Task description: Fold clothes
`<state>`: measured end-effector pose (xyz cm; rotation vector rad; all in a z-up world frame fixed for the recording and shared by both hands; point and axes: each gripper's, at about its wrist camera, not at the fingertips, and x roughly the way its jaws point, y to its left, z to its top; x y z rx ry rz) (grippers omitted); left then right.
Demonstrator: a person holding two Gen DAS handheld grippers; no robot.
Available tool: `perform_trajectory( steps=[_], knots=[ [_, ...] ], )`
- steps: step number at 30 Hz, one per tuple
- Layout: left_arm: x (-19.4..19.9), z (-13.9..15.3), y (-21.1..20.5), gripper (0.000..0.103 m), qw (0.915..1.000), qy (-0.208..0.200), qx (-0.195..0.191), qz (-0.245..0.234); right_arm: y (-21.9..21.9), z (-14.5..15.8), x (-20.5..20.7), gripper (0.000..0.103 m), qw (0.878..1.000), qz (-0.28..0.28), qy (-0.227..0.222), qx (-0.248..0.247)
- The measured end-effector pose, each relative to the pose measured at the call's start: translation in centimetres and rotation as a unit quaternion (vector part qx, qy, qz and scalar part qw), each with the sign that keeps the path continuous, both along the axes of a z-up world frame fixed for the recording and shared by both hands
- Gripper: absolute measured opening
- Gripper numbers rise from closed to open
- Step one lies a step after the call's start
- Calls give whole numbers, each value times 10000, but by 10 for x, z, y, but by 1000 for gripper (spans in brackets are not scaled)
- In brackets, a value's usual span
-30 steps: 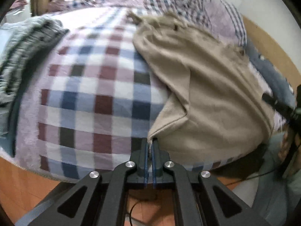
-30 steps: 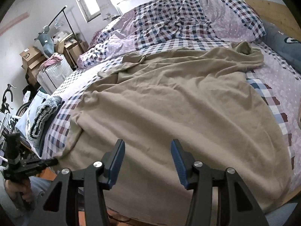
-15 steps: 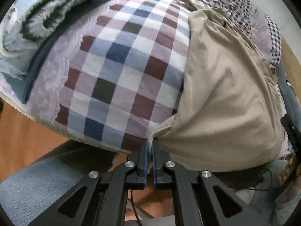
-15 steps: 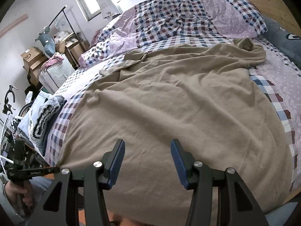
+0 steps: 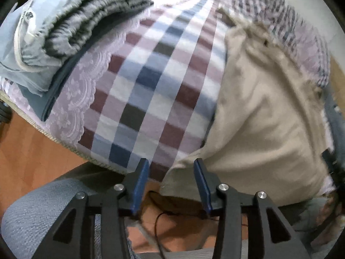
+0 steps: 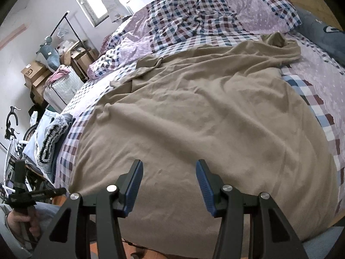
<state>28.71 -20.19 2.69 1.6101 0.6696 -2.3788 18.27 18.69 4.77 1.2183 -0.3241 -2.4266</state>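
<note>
While the tan garment lies spread flat over the checked bed, left gripper gapes wide at its near corner, right gripper wide above it, both empty.

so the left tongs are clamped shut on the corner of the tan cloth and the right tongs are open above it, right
Not quite. In the left wrist view the left tongs are open, with the corner of the tan cloth lying between the jaws, unclamped. The right tongs are indeed open above it.
</note>
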Motion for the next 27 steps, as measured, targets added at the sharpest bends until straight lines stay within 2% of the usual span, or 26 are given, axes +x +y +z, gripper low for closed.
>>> perform_trajectory(
  steps=[4, 7, 11, 14, 16, 18, 19, 22, 24, 27],
  knots=[
    [0, 26, -6, 52, 9961, 763, 446, 69, 1, -2, 1, 55, 10000, -4, -38, -58],
    [-6, 34, -18, 63, 9912, 1214, 528, -68, -2, 0, 4, 55, 10000, 52, 30, -9],
    [-21, 35, -9, 68, 9833, 1680, 657, -254, -5, 2, 6, 55, 9997, 107, 151, 141],
    [-54, 27, -2, 78, 9769, 1881, 952, -360, -7, 1, 2, 58, 9990, 44, 217, 382],
    [-73, 25, 1, 78, 9722, 1978, 1189, -399, -7, -1, -6, 62, 9985, -17, 204, 508],
    [-90, 21, 3, 80, 9663, 2032, 1538, -362, -6, -2, -14, 67, 9983, -46, 177, 552],
    [-101, 17, 4, 84, 9626, 2038, 1758, -319, -7, -1, -19, 69, 9981, -64, 180, 585],
    [-120, 10, 9, 85, 9513, 2081, 2259, -278, -9, 6, -42, 79, 9974, -103, 283, 656],
    [-129, 10, 13, 85, 9460, 2172, 2390, -274, -16, 16, -62, 87, 9968, -40, 435, 676],
    [-138, 14, 21, 90, 9424, 2385, 2329, -292, -29, 33, -94, 95, 9959, 135, 723, 520]
  ],
)
